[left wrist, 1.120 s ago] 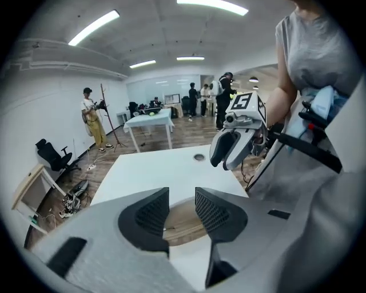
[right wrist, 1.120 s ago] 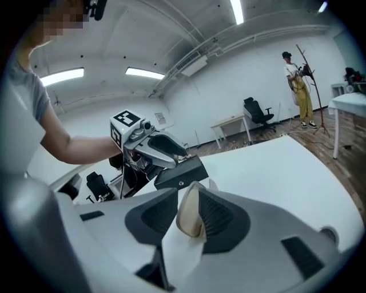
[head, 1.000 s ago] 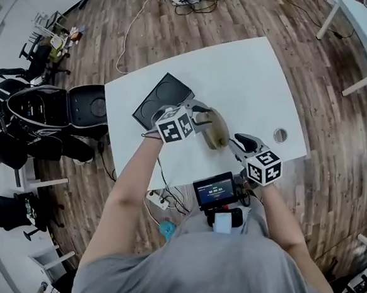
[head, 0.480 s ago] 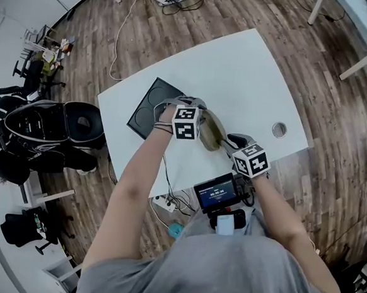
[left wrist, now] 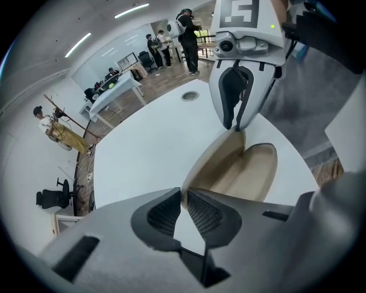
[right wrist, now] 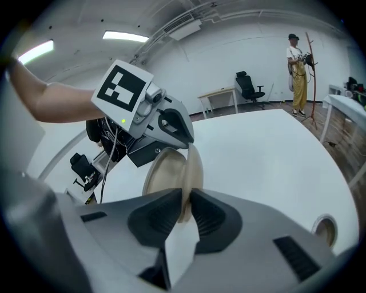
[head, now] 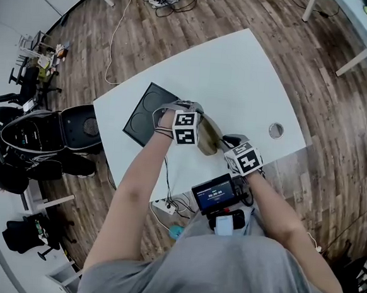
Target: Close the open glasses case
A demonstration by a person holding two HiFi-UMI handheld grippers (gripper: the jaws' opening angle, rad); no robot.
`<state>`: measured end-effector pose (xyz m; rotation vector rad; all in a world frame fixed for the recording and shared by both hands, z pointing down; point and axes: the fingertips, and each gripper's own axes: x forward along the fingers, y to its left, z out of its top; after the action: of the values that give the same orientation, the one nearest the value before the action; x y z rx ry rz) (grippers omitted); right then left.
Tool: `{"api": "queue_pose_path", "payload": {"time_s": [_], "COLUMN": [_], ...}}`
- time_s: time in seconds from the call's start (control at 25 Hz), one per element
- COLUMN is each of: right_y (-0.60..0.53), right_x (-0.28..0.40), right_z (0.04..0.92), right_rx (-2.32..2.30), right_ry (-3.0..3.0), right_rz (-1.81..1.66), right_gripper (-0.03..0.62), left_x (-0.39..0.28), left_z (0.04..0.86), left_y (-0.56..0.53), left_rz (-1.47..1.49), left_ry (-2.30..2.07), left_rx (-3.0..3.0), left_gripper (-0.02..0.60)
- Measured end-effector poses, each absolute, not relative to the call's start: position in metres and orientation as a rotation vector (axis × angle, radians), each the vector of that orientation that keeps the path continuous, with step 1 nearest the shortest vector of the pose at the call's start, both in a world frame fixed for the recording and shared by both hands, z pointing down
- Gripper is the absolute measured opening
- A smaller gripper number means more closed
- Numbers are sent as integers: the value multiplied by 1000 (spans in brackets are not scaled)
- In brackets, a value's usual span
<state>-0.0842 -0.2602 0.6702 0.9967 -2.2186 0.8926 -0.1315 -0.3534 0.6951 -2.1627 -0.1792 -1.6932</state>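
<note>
A tan glasses case (head: 209,136) lies open on the white table (head: 240,71), its lid (left wrist: 214,163) raised beside the flat base (left wrist: 251,171). My left gripper (left wrist: 184,194) is shut on one end of the lid's edge. From the opposite end my right gripper (right wrist: 186,200) pinches the case (right wrist: 171,171) between its jaws. Each gripper shows in the other's view: the right gripper (left wrist: 235,127) at the far tip, the left gripper (right wrist: 186,140) above the case. In the head view the left gripper (head: 200,124) and right gripper (head: 225,143) flank the case.
A black square tray (head: 145,105) with two round hollows lies on the table left of the case. A round cable hole (head: 276,130) sits near the table's right edge. A small screen (head: 213,190) hangs at my chest. People stand far off in the room.
My right gripper has moved left, up to the case, and now grips its near end. The left gripper has stayed at the case's other end.
</note>
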Motion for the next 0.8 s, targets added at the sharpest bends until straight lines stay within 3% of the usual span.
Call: {"api": "queue_pose_path", "payload": {"time_s": [0.16,0.56,0.8], "right_y": [-265,-280,-275], "right_x": [-68,-44,-46], "right_z": [669,646,646], "right_rx": [998,771,656], "right_ry": [-2211,-2194,-2213], "right_rz": [813,180,44], "right_gripper": [57,52,54], "left_x": [-136,-144,-146], "left_z": [690,663,669], "left_y": [-343,-282,-266], "left_rz": [-1681,-1488,-1426], "left_ry": [-69,512,682], "left_rx": [-2244,-2615,-2642], "left_gripper": [41,42,43]}}
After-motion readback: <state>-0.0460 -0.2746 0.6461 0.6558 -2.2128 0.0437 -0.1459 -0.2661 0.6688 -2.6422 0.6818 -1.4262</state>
